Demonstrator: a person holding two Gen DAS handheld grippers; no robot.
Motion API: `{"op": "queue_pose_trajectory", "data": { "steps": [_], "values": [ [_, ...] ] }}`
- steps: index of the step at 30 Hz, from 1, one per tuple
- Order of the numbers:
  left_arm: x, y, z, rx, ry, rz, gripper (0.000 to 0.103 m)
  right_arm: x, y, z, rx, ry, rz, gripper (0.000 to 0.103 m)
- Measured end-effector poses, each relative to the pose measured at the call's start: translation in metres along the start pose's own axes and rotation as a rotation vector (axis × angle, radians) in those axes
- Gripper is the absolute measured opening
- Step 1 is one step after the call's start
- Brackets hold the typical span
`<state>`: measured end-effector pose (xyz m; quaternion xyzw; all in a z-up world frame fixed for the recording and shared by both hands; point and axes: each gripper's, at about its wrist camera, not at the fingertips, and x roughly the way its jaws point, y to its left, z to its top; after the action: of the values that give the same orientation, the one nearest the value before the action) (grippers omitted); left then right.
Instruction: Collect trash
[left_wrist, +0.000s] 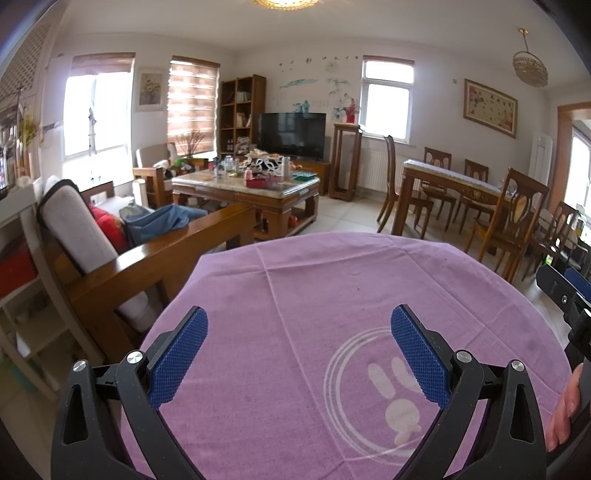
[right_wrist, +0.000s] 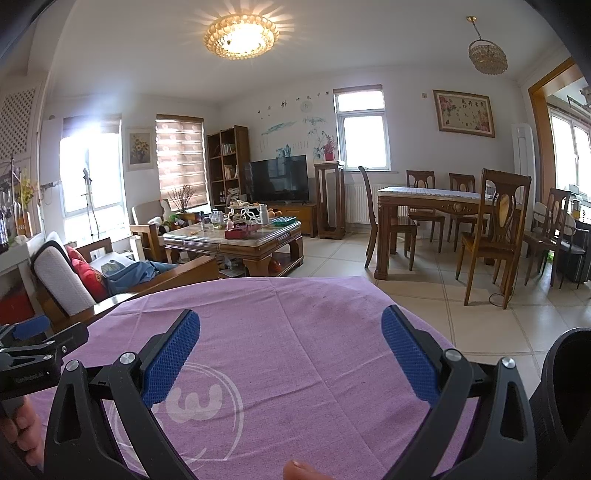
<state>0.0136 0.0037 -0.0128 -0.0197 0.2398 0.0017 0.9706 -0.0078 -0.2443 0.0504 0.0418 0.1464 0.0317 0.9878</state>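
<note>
Left wrist view: left gripper (left_wrist: 299, 350) wide open, blue pads (left_wrist: 177, 358) apart, nothing held, above the purple tablecloth (left_wrist: 314, 280) with a white circle logo (left_wrist: 369, 398) under the right pad. No trash visible on the cloth between or near the fingers. Right gripper's edge shows at the tabletop's right edge, a hand (left_wrist: 565, 410) beside it.

Right wrist view: right gripper (right_wrist: 291, 354) also wide open, empty, over the same cloth. Left gripper (right_wrist: 33, 350) at the tabletop's left edge, its opening not clear here. Dark bin (right_wrist: 565, 398) at right, beside the tabletop's right edge. No trash seen on the cloth.
</note>
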Motion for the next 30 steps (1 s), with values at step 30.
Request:
{"op": "queue_pose_trajectory", "data": {
  "steps": [30],
  "values": [
    [0.0011, 0.0012, -0.0006, 0.001, -0.001, 0.002, 0.098, 0.0018, 0.003, -0.002, 0.0, -0.001, -0.002, 0.098]
  ]
}}
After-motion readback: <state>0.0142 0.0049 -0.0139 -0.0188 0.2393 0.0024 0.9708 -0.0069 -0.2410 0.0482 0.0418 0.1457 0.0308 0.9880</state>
